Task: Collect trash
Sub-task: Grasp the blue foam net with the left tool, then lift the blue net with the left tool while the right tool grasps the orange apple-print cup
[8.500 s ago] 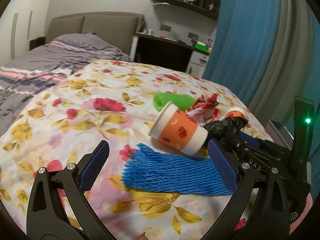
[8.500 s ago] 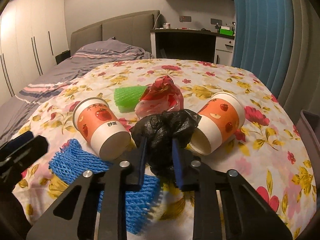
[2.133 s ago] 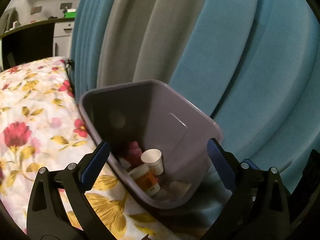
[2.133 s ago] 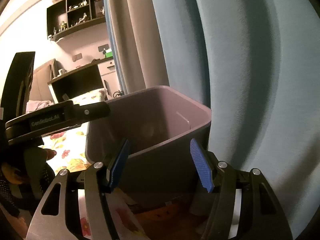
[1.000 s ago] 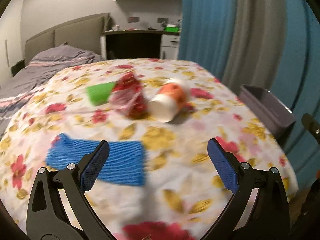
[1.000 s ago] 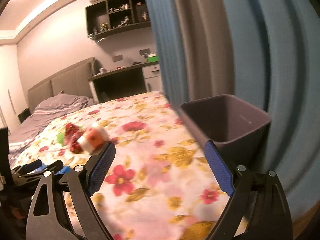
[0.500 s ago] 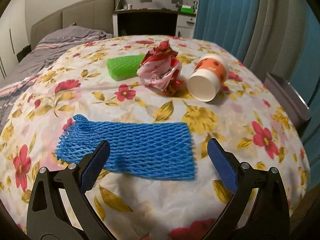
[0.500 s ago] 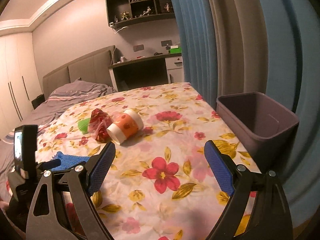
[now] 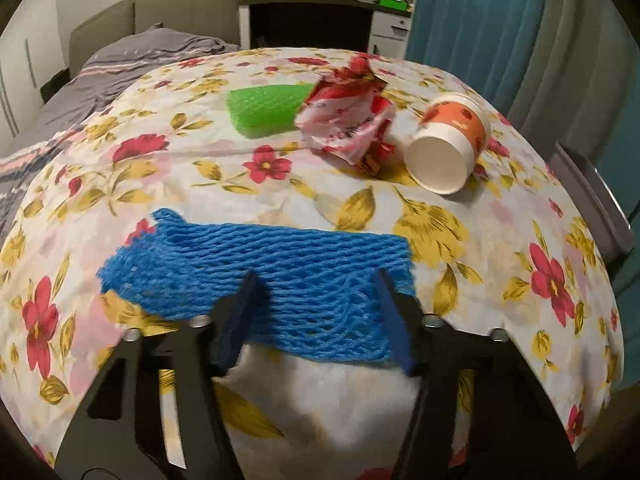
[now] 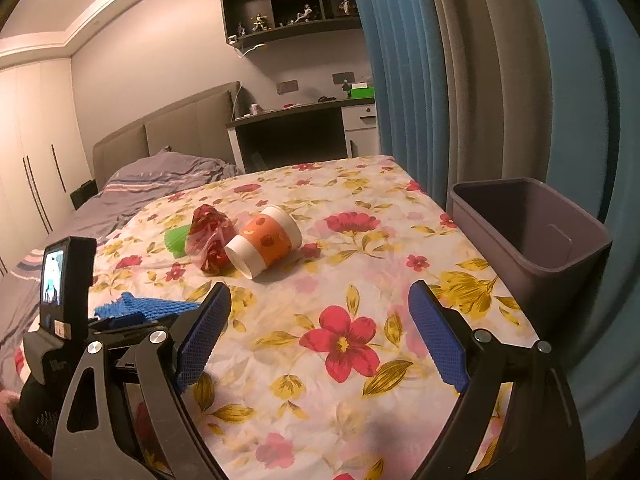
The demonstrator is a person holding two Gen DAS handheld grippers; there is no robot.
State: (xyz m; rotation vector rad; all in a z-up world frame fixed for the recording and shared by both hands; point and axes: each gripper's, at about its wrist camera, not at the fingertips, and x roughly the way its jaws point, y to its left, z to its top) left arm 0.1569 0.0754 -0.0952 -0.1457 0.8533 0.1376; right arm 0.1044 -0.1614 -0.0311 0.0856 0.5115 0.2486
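On the bed [image 9: 500, 248] with its floral sheet lie four pieces of trash: one blue foam net [image 9: 256, 268], one green foam net [image 9: 264, 108], one crumpled red-and-white wrapper [image 9: 348, 120] and one orange paper cup [image 9: 448, 148] tipped on its side. The right wrist view gives the same count: one blue foam net [image 10: 148, 306], one green foam net [image 10: 176, 240], one wrapper [image 10: 210, 240] and one cup [image 10: 264, 242]. One grey bin [image 10: 536, 236] stands beside the bed; its inside cannot be seen, so nothing in it can be counted. Two hand-held grippers are present, the left hand-held gripper [image 9: 316, 312] and the right hand-held gripper [image 10: 320, 332], each with two blue-padded fingers.
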